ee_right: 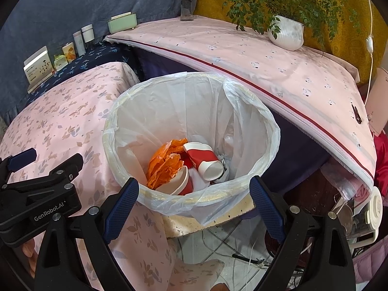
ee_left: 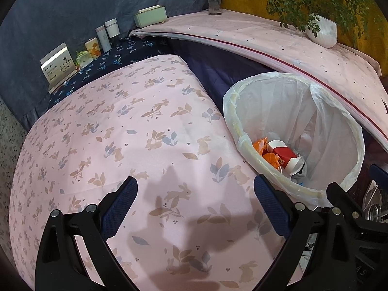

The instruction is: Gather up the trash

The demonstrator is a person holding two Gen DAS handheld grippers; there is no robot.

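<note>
Red paper cups [ee_right: 203,157] lie binned [ee_right: 242,118] — below the right hand-held gripper [ee_right: 194,194], jaws apart.

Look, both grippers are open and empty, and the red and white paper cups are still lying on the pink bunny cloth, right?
Not quite. Both the left gripper and right gripper are open and empty, but the red and white paper cups are not on the pink bunny cloth. The right wrist view shows them inside the lined trash bin, beside crumpled orange plastic.

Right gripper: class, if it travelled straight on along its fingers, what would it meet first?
Probably the lined trash bin: the open right gripper points at its near rim, with cups inside beyond. Depth is uncertain.
</note>
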